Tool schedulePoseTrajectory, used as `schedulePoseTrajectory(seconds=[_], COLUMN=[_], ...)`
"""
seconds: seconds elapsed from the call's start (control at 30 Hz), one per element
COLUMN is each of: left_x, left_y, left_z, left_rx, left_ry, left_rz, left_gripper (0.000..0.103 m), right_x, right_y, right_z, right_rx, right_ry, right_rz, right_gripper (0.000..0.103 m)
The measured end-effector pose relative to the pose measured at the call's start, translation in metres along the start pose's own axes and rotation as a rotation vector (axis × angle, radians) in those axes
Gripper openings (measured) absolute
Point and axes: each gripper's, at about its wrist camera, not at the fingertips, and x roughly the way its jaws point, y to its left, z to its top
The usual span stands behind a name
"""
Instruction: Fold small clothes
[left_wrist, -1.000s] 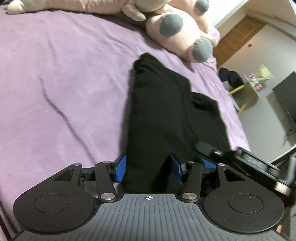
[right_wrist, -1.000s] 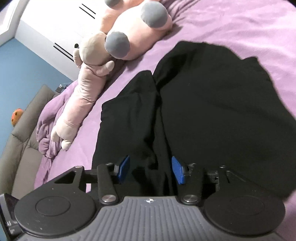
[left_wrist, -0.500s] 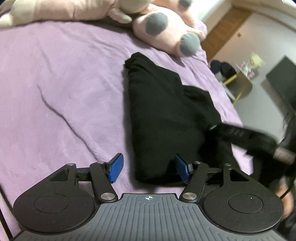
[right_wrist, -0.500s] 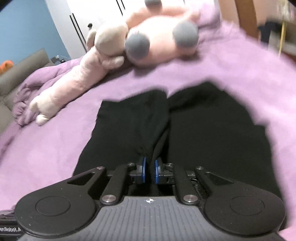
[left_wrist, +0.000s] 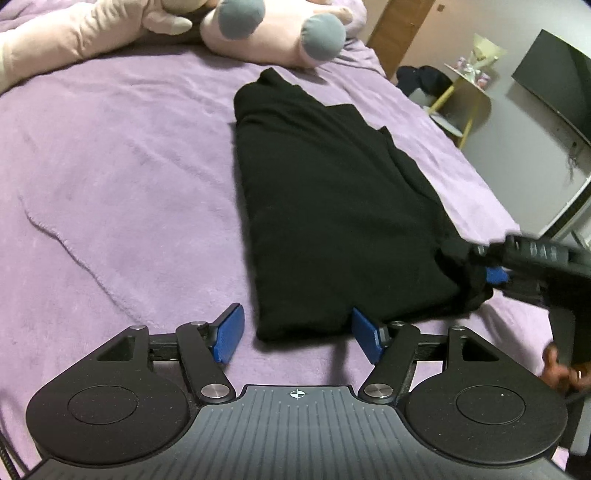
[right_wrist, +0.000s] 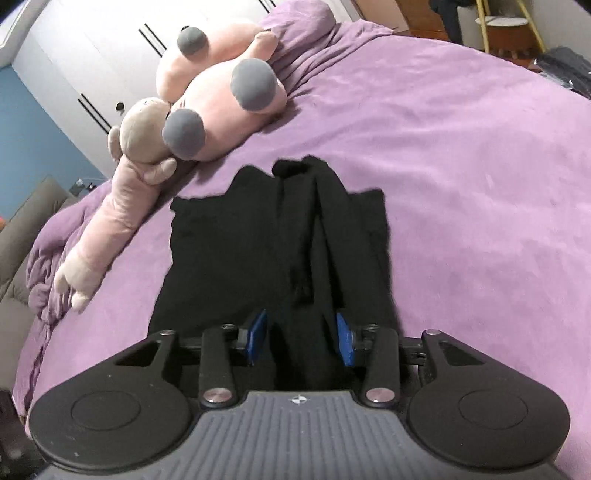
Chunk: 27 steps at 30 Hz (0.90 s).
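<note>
A black garment (left_wrist: 332, 206) lies folded lengthwise on the purple bedspread (left_wrist: 110, 166). My left gripper (left_wrist: 297, 334) sits at its near end. The jaws are opening, the garment's end corner lies between the blue pads, and they do not press on it. My right gripper (left_wrist: 495, 275) is at the garment's right near corner, where the cloth is bunched up. In the right wrist view a fold of the garment (right_wrist: 258, 251) runs between the right gripper's (right_wrist: 301, 338) pads. These jaws are opening too, and the pads stand apart.
A big pink plush toy (left_wrist: 266, 33) lies at the far end of the bed, just beyond the garment. The bed's right edge drops to a floor with a yellow-legged side table (left_wrist: 461, 99). A person's hand (left_wrist: 561, 373) holds the right gripper.
The left gripper let go of the garment, widened and drew back off its end. The right gripper shut on a fold half a second ago; its pads now stand apart again.
</note>
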Motion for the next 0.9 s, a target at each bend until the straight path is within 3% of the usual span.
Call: schedulePoseTrajectory(seconds=[0.1, 0.13, 0.17, 0.23, 0.33, 0.37, 0.4, 0.47, 0.57, 0.6, 0.63, 0.7, 0.77, 0.8, 0.83, 0.9], left_x=[-0.001, -0.001, -0.001, -0.001, -0.002, -0.002, -0.001, -0.001, -0.001, 0.000, 0.001, 0.002, 0.002, 0.002, 0.001, 0.002], left_y=[-0.004, -0.007, -0.009, -0.012, -0.011, -0.010, -0.009, -0.008, -0.012, -0.014, -0.015, -0.018, -0.018, -0.018, -0.018, -0.018], left_z=[0.000, 0.000, -0.001, -0.001, -0.001, 0.000, 0.000, 0.000, -0.002, -0.002, -0.003, -0.003, -0.002, -0.001, 0.000, 0.001], left_rx=[-0.008, -0.005, 0.002, 0.016, 0.015, 0.006, -0.006, -0.021, 0.009, 0.020, 0.030, 0.040, 0.035, 0.028, 0.022, 0.016], left_ry=[0.000, 0.003, 0.006, 0.013, 0.013, 0.011, 0.009, 0.008, 0.008, 0.010, 0.011, 0.012, 0.012, 0.009, 0.006, 0.008], left_rz=[0.013, 0.019, 0.025, 0.037, 0.046, 0.047, 0.048, 0.045, 0.039, 0.039, 0.043, 0.053, 0.055, 0.054, 0.054, 0.055], left_gripper=[0.071, 0.071, 0.071, 0.071, 0.071, 0.071, 0.071, 0.071, 0.071, 0.072, 0.073, 0.073, 0.073, 0.073, 0.073, 0.073], right_x=[-0.002, 0.000, 0.001, -0.001, -0.011, -0.012, -0.011, -0.005, -0.007, -0.006, -0.004, 0.009, 0.024, 0.027, 0.027, 0.022], right_y=[0.009, 0.015, 0.021, 0.027, -0.002, -0.018, -0.027, -0.030, -0.023, -0.023, -0.021, -0.014, -0.007, -0.003, 0.002, 0.013], right_z=[-0.010, -0.010, -0.010, -0.006, 0.004, 0.004, 0.002, -0.003, 0.002, 0.006, 0.010, 0.018, 0.021, 0.023, 0.023, 0.023], right_rx=[-0.096, -0.128, -0.157, -0.164, 0.087, 0.180, 0.206, 0.134, 0.103, 0.116, 0.120, 0.071, 0.035, 0.009, -0.027, -0.104], right_ry=[-0.009, -0.012, -0.019, -0.021, -0.028, -0.016, -0.004, 0.030, 0.012, -0.002, -0.007, 0.006, 0.034, 0.034, 0.033, 0.011], right_rz=[-0.034, -0.055, -0.073, -0.059, 0.116, 0.138, 0.109, 0.009, 0.058, 0.088, 0.102, 0.097, 0.083, 0.077, 0.065, 0.031], right_gripper=[0.036, 0.022, 0.016, 0.012, 0.011, 0.011, 0.011, 0.011, 0.027, 0.041, 0.048, 0.048, 0.038, 0.019, 0.012, 0.010])
